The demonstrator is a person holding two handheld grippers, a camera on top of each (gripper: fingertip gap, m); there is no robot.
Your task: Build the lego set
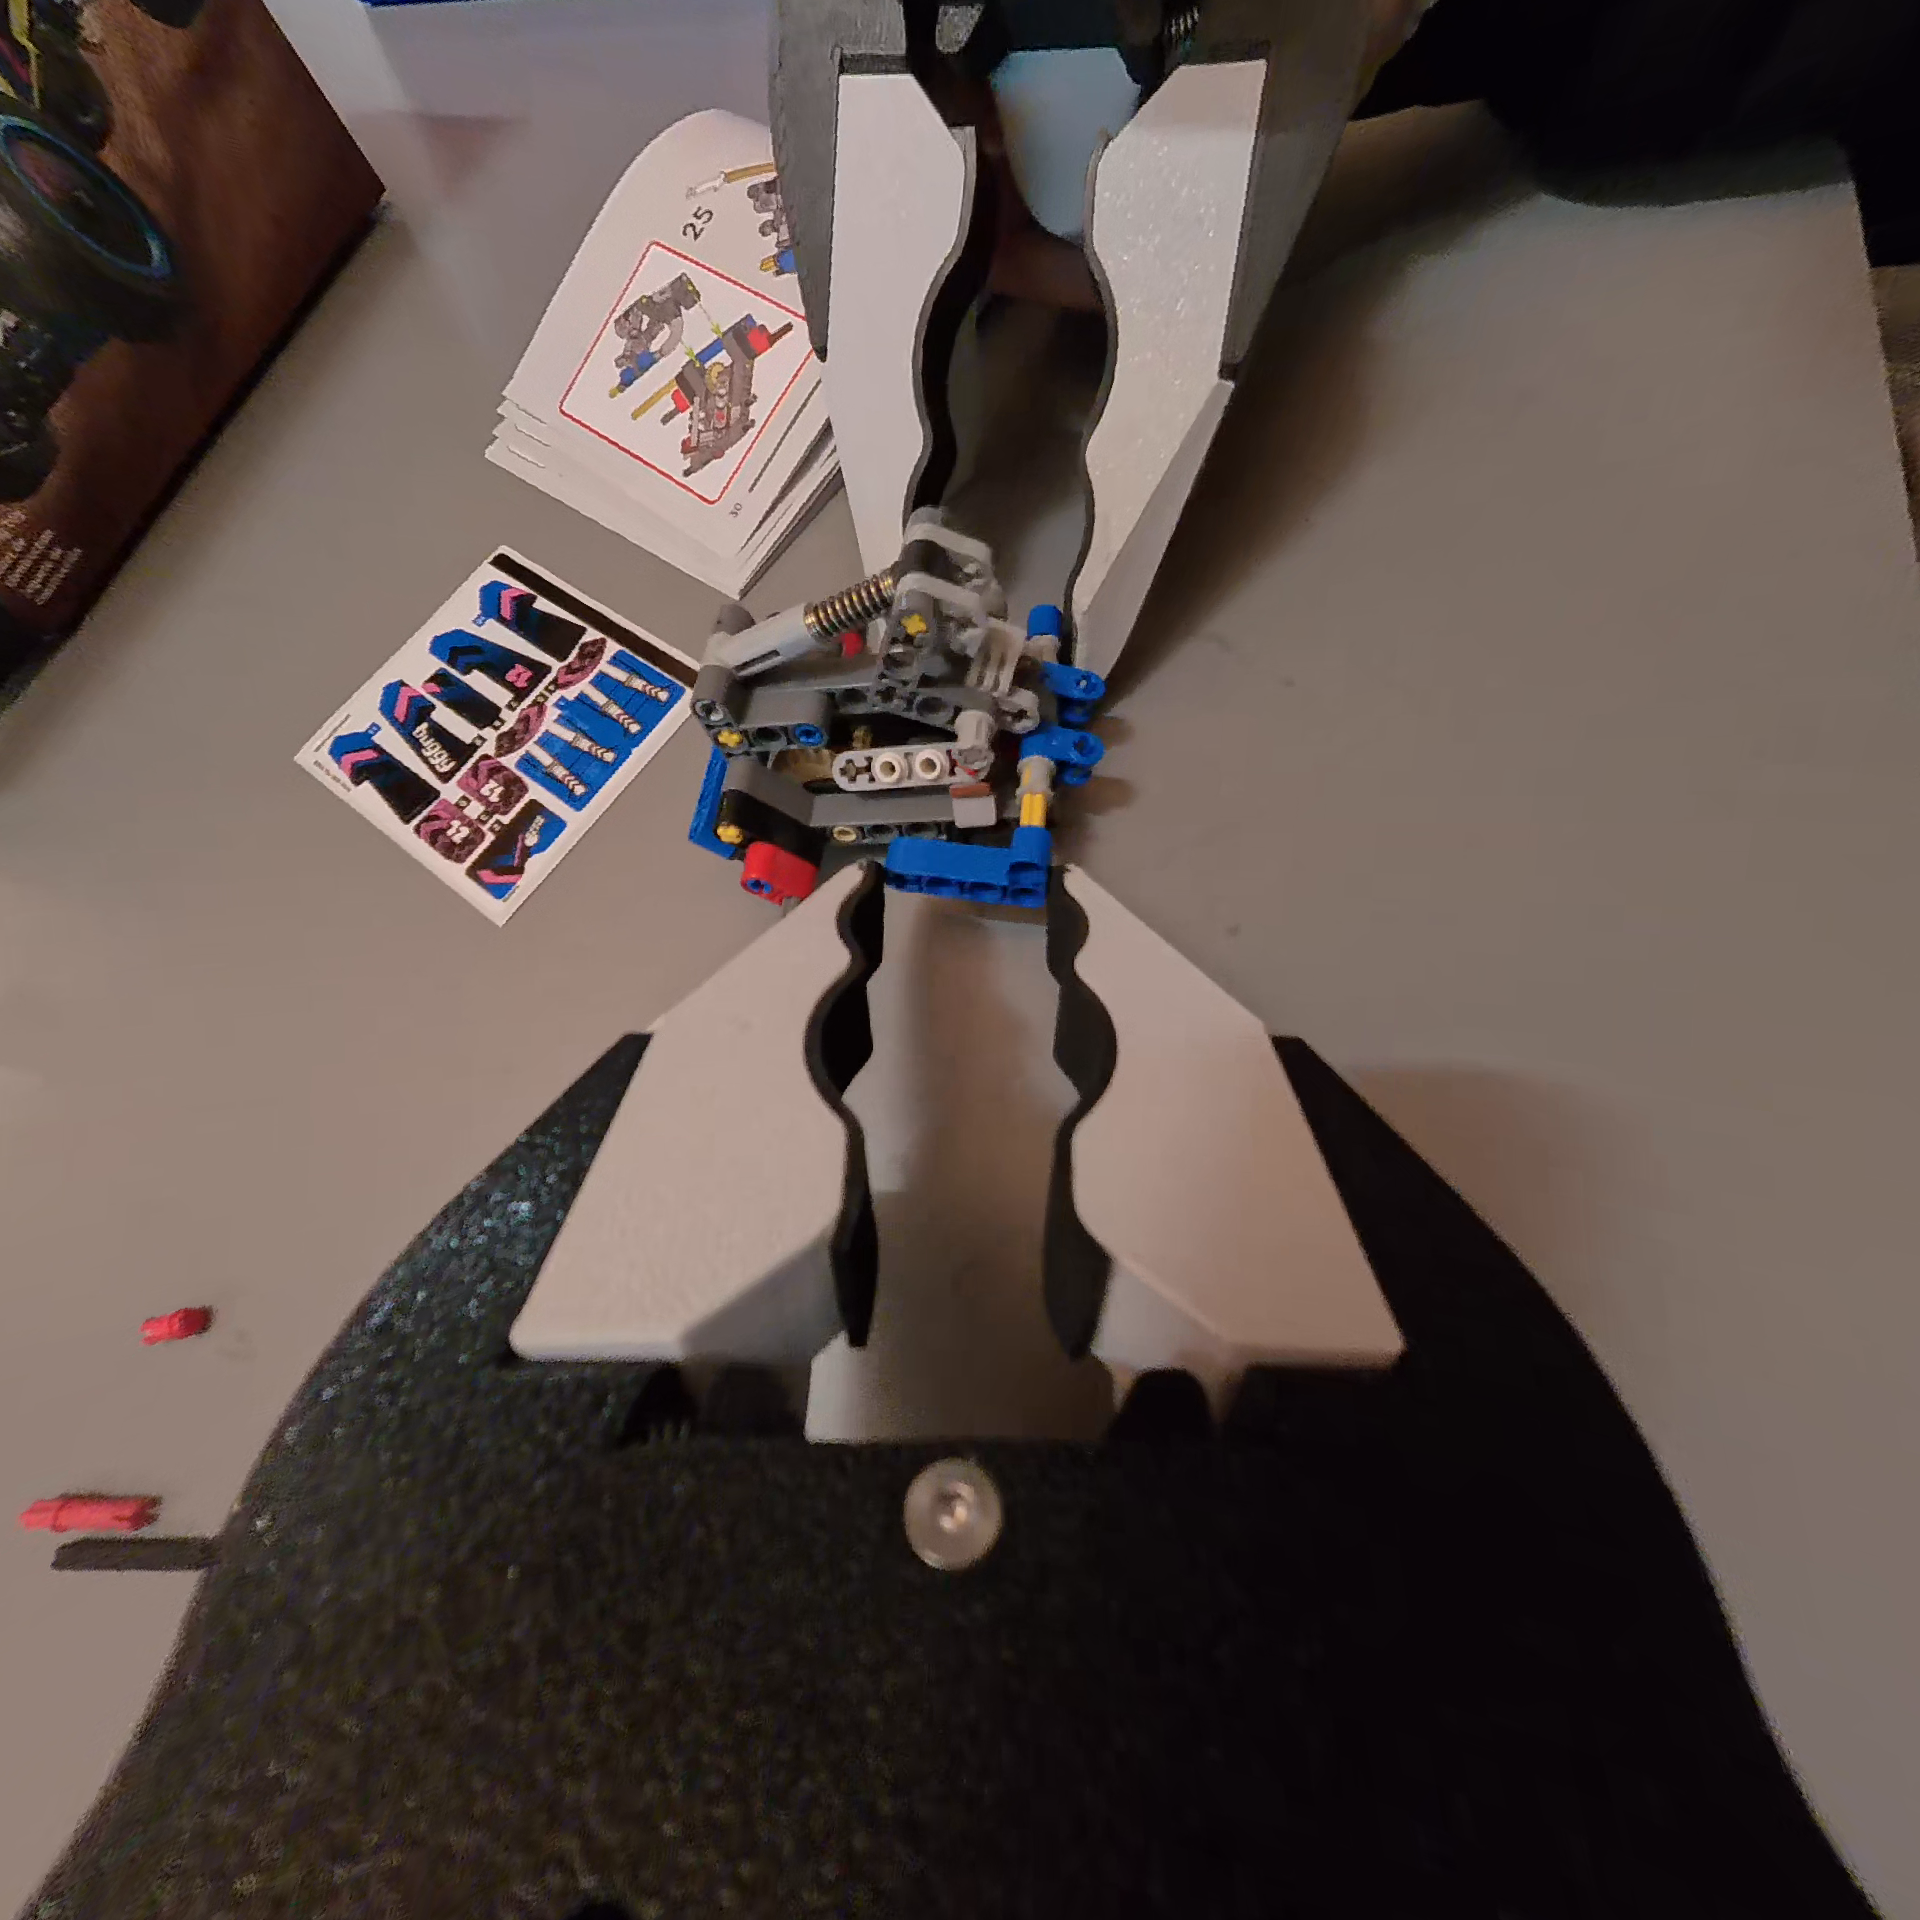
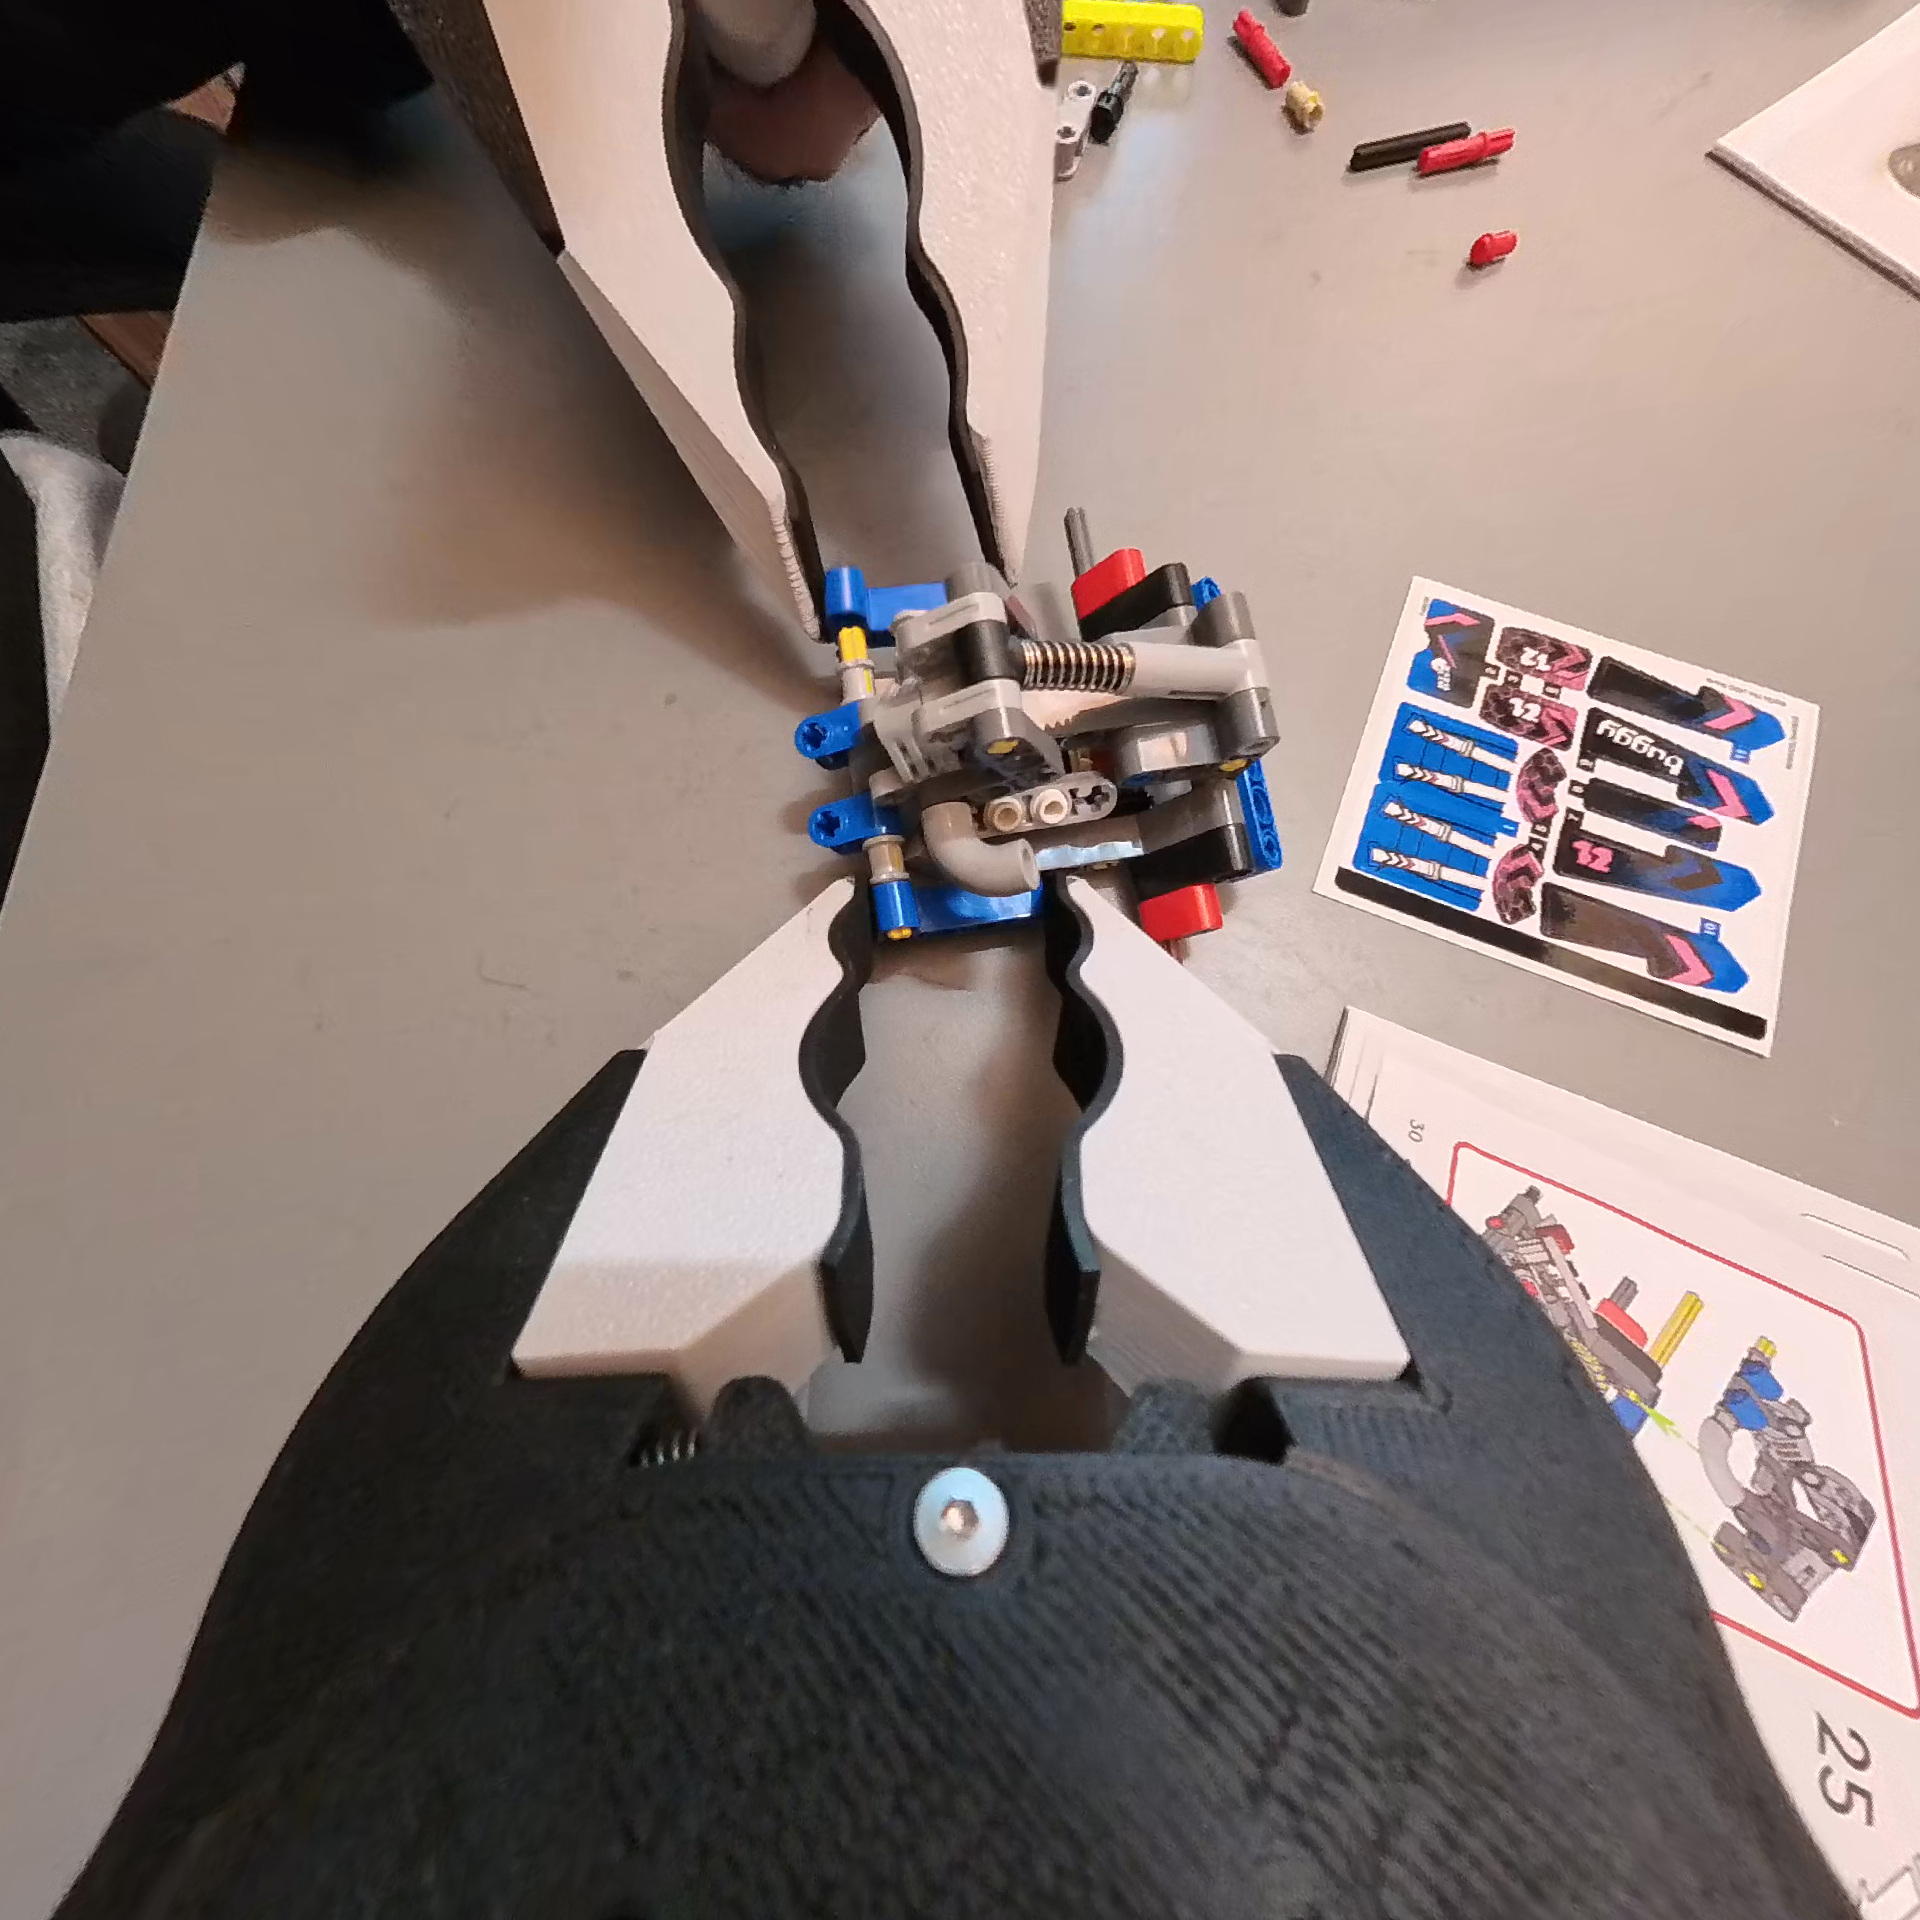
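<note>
Left wrist view: left claw (image 1: 961,883) clamps the chassis assembly (image 1: 883,738) by its blue beam; right claw (image 2: 951,899) grips the opposite side, steadying it mid-worktop (image 1: 1455,831), beside the sticker sheet (image 1: 494,732), probably for pressing parts.

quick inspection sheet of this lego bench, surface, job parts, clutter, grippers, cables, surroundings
Surface: grey table, flat, faint scuffs.
Job's things: part-built lego assembly, grey and blue with a spring, between the two grippers; open instruction booklet; sticker sheet, lying flat.
Clutter: loose red pins, a black pin and a yellow beam scattered on the table beyond the assembly.
Grippers: left gripper and right gripper face each other, each one's tips against a blue beam at opposite ends of the assembly; whether they clamp it cannot be told.
Cables: nothing seen.
Surroundings: lego box at the table's edge.
</note>
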